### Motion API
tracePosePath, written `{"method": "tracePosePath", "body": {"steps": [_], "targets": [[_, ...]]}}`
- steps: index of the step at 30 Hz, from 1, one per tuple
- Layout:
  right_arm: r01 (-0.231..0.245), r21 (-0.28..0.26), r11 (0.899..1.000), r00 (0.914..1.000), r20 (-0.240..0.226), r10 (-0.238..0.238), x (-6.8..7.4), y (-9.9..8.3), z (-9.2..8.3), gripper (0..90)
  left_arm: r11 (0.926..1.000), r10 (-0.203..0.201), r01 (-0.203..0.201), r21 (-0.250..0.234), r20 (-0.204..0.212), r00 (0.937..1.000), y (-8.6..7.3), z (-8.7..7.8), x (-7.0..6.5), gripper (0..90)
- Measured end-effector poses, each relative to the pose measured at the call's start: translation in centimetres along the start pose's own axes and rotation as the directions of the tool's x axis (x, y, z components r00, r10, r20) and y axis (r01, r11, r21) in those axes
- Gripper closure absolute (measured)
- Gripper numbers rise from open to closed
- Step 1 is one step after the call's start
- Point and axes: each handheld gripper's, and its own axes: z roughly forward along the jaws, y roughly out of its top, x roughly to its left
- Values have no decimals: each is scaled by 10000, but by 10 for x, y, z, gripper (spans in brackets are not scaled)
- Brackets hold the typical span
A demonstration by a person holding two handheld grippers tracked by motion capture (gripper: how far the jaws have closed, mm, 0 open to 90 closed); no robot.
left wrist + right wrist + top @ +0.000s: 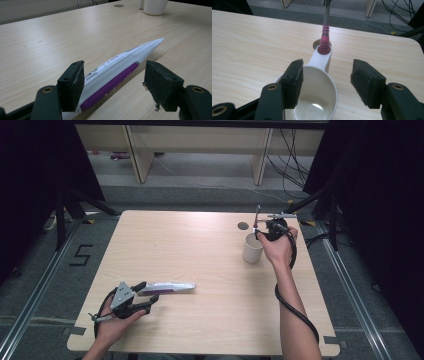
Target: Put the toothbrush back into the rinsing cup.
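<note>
Table (210,320): pale wood board seen from above, a person's forearms entering from the near edge
Left gripper (146,297): resting low at the near left of the table, in the person's left hand; its jaws stand apart and clamp nothing, one on each side of the tube's near end
Tube (170,287): white with a purple band, lying flat on the wood just beyond the left gripper; in the left gripper view (120,67) it runs out between the jaws, its near end by one pad, the other pad clear of it, and its flat crimped end points toward the cup
Hole (243,225): small round opening in the tabletop, far right, just behind the cup
Cup (252,249): white, upright, at the far right of the table, well apart from the tube; in the right gripper view (317,100) a side holder rises from its rim
Toothbrush (325,32): pink and grey handle, standing upright in that holder, its head cut off by the frame's top edge
Right gripper (259,227): held above the cup in the person's right hand, jaws released and spread wide over the cup's mouth, gripping nothing
</note>
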Motion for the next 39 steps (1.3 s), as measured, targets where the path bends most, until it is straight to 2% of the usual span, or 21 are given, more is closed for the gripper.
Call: {"method": "tracePosePath", "body": {"steps": [1, 3, 4, 6, 8, 10, 12, 15, 16, 17, 21, 22, 23, 25, 26, 28, 30, 32, 33, 35, 39], "targets": [[-114, 17, 9999, 9999, 93, 113, 1, -2, -3, 443, 10000, -4, 4, -2, 1, 10000, 0, 0, 0, 323], [0, 51, 10000, 10000, -89, 1, -1, -3, -4, 443, 10000, -2, 2, 7, 12, 10000, 0, 0, 0, 323], [-176, 82, 9998, 9998, -77, 177, 1, -5, -7, 437, 10000, 2, -2, -1, 6, 10000, 0, 0, 0, 323], [-49, 91, 9999, 10000, -77, 50, 0, -6, -8, 444, 10000, 1, -1, 3, 8, 10000, 0, 0, 0, 323], [-231, 119, 9997, 9996, -142, 233, 3, -8, -10, 446, 10000, -5, 5, -9, 12, 10000, 0, 0, 0, 323], [145, 326, 9994, 9999, -82, -143, 2, -11, -14, 444, 10000, 15, -14, 92, -51, 10000, 0, -1, 0, 323], [-16, 371, 9993, 9994, -338, 28, 2, -14, -17, 449, 10000, 4, -3, 77, -39, 10000, 0, -1, 0, 322], [-166, 454, 9988, 9996, -213, 176, 5, -17, -21, 448, 10000, -5, 6, 66, -41, 10000, 0, -1, 0, 322], [376, 488, 9981, 9991, -227, -365, 2, -17, -22, 445, 10000, -12, 13, 57, -30, 10000, 0, -1, 0, 322], [222, 601, 9979, 9994, -260, -207, 3, -18, -24, 441, 10000, -10, 10, 62, -28, 10000, 0, -1, 0, 322], [478, 663, 9967, 9986, -275, -461, 4, -24, -29, 437, 10000, -13, 14, 59, -10, 10000, 0, -1, 0, 322], [285, 725, 9970, 9995, -163, -274, 6, -25, -30, 436, 10000, -12, 12, 57, -9, 10000, 0, -1, 0, 323], [517, 676, 9964, 9980, -411, -490, 4, -28, -30, 436, 10000, -31, 31, 50, -11, 10000, 0, -1, 0, 322], [120, 783, 9969, 9993, -359, -92, 8, -34, -32, 435, 10000, -85, 85, 29, -17, 10000, 0, -1, 1, 322], [417, 768, 9962, 9987, -336, -392, 5, -39, -32, 433, 9999, -106, 106, 36, -23, 9999, 0, -1, 1, 320], [467, 756, 9960, 9981, -442, -434, 5, -42, -32, 433, 9999, -110, 111, 41, -17, 9999, 0, -1, 1, 320], [257, 752, 9968, 9990, -376, -229, 6, -51, -34, 432, 9999, -113, 113, 31, -3, 9999, 0, -1, 1, 317], [476, 737, 9961, 9978, -496, -440, 3, -54, -35, 432, 9999, -110, 110, 31, 14, 9999, 0, -1, 1, 317], [332, 753, 9966, 9983, -494, -295, 4, -57, -36, 432, 9999, -129, 129, 54, 36, 9999, 0, -1, 1, 317], [397, 727, 9966, 9983, -461, -364, 2, -65, -37, 432, 9998, -175, 175, 19, 74, 9998, 2, -1, 1, 318], [280, 760, 9967, 9973, -700, -227, 1, -84, -40, 430, 9998, -51, 49, 181, 111, 9999, 11, -3, -1, 331]]}}
